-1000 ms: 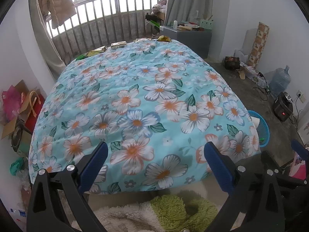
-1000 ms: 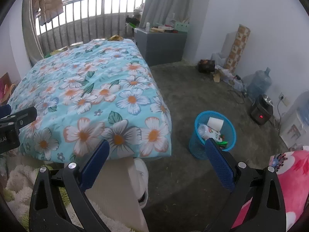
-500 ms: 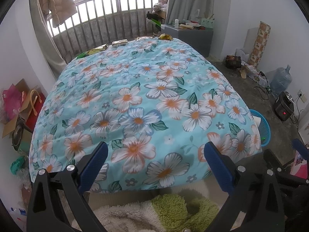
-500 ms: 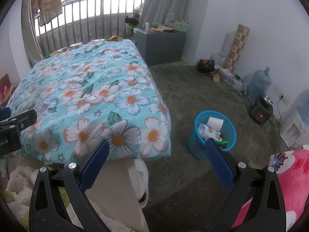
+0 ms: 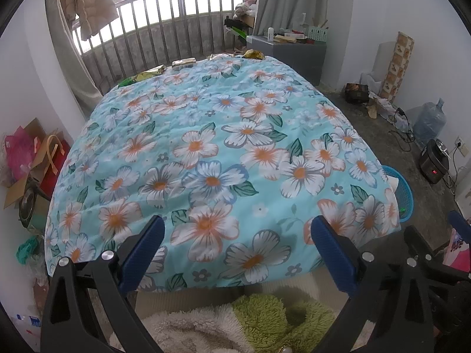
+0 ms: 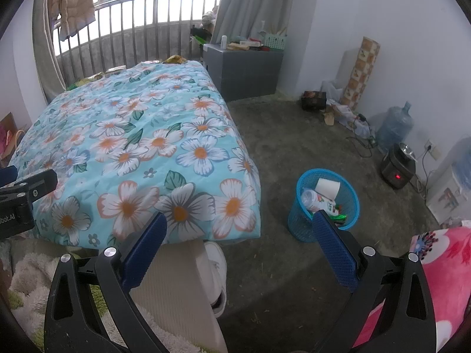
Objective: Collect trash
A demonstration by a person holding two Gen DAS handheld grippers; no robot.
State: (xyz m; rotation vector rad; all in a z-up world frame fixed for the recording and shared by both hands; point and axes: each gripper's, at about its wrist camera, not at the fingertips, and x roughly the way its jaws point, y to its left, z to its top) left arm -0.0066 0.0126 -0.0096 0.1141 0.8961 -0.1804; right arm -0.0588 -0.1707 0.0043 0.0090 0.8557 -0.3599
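Both grippers are held at the foot of the bed (image 5: pixel 223 135), empty. The left gripper (image 5: pixel 235 250) has its fingers (image 5: pixel 144 250) wide apart, facing up the length of the floral quilt. The right gripper (image 6: pixel 238 241) has its fingers (image 6: pixel 335 250) wide apart too, turned toward the floor beside the bed.

Trash lies along the far edge of the quilt, by the railing (image 5: pixel 164 29): a green wrapper (image 5: pixel 128 81), a yellow-green wrapper (image 5: pixel 151 72), a flat packet (image 5: pixel 183 63) and a crumpled yellow wrapper (image 5: pixel 253 54). All sit well apart from both grippers, with the whole quilt between.

A blue mesh bin (image 6: pixel 323 206) stands on the floor near the bed's right foot corner. It holds a white paper cup (image 6: pixel 326 186), a plastic bottle (image 6: pixel 316 201) lying on its side, and green wrappers (image 6: pixel 338 216). In the left view only its rim shows past the quilt corner.

Surroundings: a grey cabinet (image 6: pixel 244 70) with clutter on top at the bed's head; a water jug (image 6: pixel 394 126), a heater (image 6: pixel 397 170) with a red light and loose cables along the right wall; boxes and bags (image 5: pixel 26 158) on the bed's left side. A beige trouser leg and white shoe (image 6: pixel 216 264) stand against the bed's foot, just under the right gripper.
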